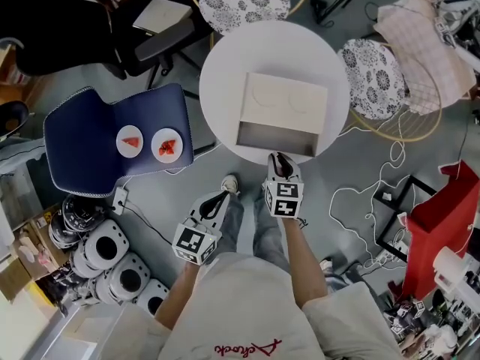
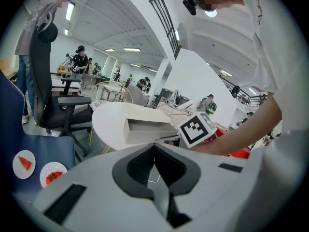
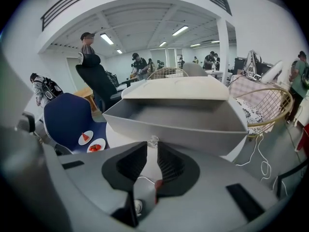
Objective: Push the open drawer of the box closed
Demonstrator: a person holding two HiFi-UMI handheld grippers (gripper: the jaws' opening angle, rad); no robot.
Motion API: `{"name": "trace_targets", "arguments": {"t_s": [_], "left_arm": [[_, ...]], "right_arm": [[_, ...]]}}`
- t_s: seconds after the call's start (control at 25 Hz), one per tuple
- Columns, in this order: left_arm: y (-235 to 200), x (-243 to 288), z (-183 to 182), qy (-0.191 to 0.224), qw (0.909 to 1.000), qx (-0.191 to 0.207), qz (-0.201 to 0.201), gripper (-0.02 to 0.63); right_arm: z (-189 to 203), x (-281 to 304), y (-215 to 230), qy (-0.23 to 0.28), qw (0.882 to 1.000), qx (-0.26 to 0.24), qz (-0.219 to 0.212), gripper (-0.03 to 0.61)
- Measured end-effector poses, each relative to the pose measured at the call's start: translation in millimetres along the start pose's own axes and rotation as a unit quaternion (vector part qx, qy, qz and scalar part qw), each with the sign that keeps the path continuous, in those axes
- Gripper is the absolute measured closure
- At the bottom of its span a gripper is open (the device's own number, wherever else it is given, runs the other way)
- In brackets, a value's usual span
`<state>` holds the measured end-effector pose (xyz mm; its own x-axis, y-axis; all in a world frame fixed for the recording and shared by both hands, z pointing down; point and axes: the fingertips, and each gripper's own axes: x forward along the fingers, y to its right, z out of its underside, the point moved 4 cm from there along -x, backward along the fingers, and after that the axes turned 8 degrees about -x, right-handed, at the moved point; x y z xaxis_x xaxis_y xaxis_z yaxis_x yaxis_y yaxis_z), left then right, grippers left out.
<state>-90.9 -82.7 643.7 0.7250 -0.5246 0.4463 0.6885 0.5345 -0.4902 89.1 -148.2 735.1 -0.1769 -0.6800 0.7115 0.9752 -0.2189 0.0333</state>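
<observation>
Drawer is standing pulled out on the near side of the box, which is resting on the round white table. Right gripper is pointing at the drawer's near front wall, jaws slightly apart and gripping nothing, with the small clear knob just beyond their tips; this is probably lining up a square push. Left gripper is hanging to the near left, off the table, jaws closed on nothing, likely to keep clear of the push.

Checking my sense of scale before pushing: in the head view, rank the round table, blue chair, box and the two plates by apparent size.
1. table
2. blue chair, though it sits lower and farther from the camera
3. box
4. plates, which look alike
</observation>
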Motion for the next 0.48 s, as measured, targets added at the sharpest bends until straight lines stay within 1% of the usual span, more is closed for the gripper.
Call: {"name": "trace_targets", "arguments": {"t_s": [0.28, 0.48], "left_arm": [[4, 0, -5, 0.007, 1.0, 0.005, 0.004, 0.601], [7, 0, -3, 0.009, 0.9999, 0.006, 0.006, 0.601]], "right_arm": [[24, -19, -11, -0.018, 1.0, 0.003, -0.005, 0.502], [27, -20, -11, -0.022, 1.0, -0.002, -0.007, 0.5]]}}
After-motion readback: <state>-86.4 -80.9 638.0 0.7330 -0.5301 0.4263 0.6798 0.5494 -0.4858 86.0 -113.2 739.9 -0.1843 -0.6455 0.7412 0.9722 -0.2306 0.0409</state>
